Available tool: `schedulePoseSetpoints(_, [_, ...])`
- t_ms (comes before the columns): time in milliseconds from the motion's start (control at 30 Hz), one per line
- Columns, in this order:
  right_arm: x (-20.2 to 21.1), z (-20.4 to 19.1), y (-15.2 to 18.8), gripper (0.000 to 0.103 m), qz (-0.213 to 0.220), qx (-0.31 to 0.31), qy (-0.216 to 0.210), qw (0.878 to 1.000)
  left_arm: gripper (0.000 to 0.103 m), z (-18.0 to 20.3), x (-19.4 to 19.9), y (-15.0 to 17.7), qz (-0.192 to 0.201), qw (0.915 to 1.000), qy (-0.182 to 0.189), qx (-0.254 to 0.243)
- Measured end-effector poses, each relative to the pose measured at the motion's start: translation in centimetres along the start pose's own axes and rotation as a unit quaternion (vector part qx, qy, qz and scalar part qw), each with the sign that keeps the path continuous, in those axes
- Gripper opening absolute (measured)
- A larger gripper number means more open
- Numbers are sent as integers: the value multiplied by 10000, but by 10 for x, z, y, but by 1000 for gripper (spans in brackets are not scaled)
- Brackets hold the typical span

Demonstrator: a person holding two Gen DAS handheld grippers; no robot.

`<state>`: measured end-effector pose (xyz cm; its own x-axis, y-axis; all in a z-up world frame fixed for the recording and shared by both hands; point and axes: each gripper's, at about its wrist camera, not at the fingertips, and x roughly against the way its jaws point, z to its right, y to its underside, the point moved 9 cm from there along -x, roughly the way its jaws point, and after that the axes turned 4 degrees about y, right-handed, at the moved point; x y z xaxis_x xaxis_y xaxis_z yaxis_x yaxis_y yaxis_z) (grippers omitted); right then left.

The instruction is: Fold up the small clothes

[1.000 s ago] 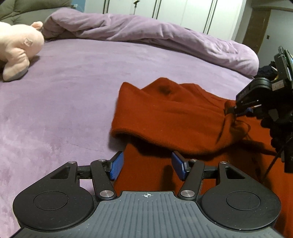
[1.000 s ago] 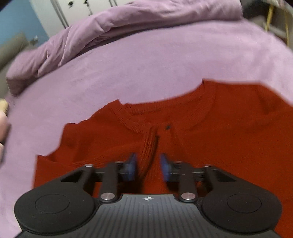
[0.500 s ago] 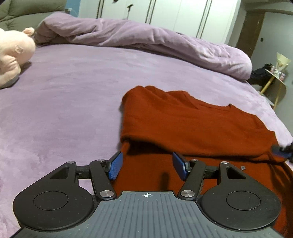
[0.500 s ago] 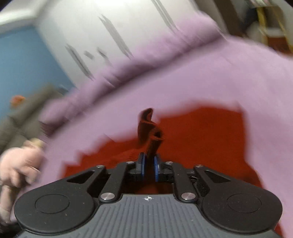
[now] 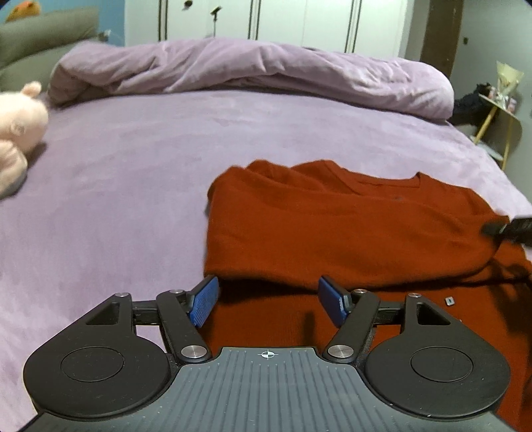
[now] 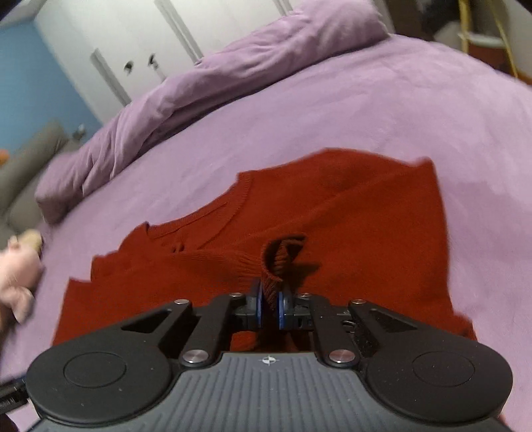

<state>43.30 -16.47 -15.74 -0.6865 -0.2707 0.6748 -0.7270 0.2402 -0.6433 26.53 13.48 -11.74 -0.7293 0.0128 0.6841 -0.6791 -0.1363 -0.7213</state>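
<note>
My right tool point(image 6: 269, 304) pinches the sweater's point(image 6: 349, 212) cuff point(image 6: 277, 262). My left tool point(image 5: 267, 300), its jaws just widening, gapes empty over the hem at six o'clock.

White wardrobe doors point(image 5: 282, 20) line the far wall, with a blue wall point(image 6: 30, 76) beside them (a dark wooden doorframe point(image 5: 439, 30) too); a yellow-legged side table point(image 5: 498, 113) stands alongside the purple bed point(image 5: 133, 166).
</note>
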Motion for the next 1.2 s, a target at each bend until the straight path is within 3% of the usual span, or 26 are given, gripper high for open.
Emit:
schedulePoseSetpoints(100, [28,-12,-22,7,881,848,369,9918,74,1,-2,-8,101,9998,-61,-148])
schedulePoseSetpoints(167, [37,-4,-32,7,1216,1137,918,9818,74,1,-7,-11,82,9998,-76,-173])
schedulePoseSetpoints(233, [30,13,-33,7,1050,1155,1245,9799,74,2,-12,-11,37,9998,-65,-164])
schedulePoseSetpoints(333, [13,30,-23,7,550,983,1246,9858,74,3,-18,-12,-35,9999,-101,-127])
schedulePoseSetpoints(500, [13,34,-19,7,674,975,1310,9843,74,3,-18,-18,11,9998,-69,-165])
schedulePoseSetpoints(633, [5,43,-16,8,826,955,1671,9778,74,2,-19,-22,48,9998,-94,-186])
schedulePoseSetpoints(700, [7,47,-17,11,861,873,1812,9758,74,3,-18,-25,101,9999,-28,-119])
schedulePoseSetpoints(800, [26,52,-27,19,1295,398,2158,9670,74,11,-24,-31,143,9999,71,-49])
schedulePoseSetpoints(867, [30,41,-29,20,1390,162,1776,9741,74,21,-33,-36,119,9998,158,-47])
schedulePoseSetpoints(933, [15,13,-20,20,954,331,971,9901,74,36,-46,-40,97,9994,306,-112])
schedulePoseSetpoints(1033, [-13,-20,2,19,373,881,419,9945,74,48,-70,-35,-116,9991,249,-308])
schedulePoseSetpoints(1100, [-26,-19,10,14,291,1152,630,9909,78,47,-83,-25,-319,9984,110,-451])
schedulePoseSetpoints(1200, [-28,5,6,0,667,1361,1083,9825,83,39,-84,-18,-152,9982,99,-580])
